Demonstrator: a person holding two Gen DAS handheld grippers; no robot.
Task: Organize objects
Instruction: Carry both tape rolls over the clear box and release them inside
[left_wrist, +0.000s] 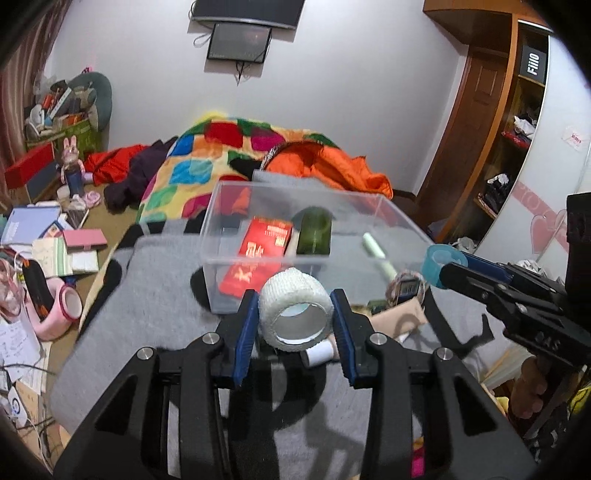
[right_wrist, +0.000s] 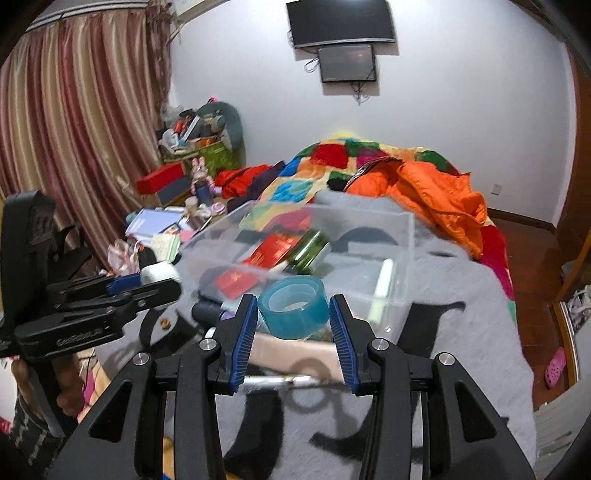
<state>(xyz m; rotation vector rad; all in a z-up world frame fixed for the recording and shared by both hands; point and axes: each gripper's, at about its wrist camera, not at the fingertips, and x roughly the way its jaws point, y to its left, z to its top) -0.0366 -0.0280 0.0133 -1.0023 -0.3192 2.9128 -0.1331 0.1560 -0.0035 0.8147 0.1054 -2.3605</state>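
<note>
My left gripper (left_wrist: 295, 318) is shut on a white bandage roll (left_wrist: 294, 314) and holds it just in front of a clear plastic box (left_wrist: 229, 206). My right gripper (right_wrist: 293, 314) is shut on a blue tape roll (right_wrist: 294, 308), also above the box's near edge; it shows at the right of the left wrist view (left_wrist: 439, 263). The box (right_wrist: 404, 236) holds a red packet (left_wrist: 264, 254), a green bottle (left_wrist: 314, 236) and a pale green pen (left_wrist: 376, 254). The left gripper with its white roll (right_wrist: 159, 275) shows at the left of the right wrist view.
The box stands on a grey blanket (left_wrist: 155, 288) with black shapes, over a bed. A colourful quilt (left_wrist: 207, 158) and an orange jacket (left_wrist: 332, 166) lie behind. Small items (left_wrist: 404, 290) lie by the box's right corner. Books and clutter (left_wrist: 48, 243) cover the floor at left.
</note>
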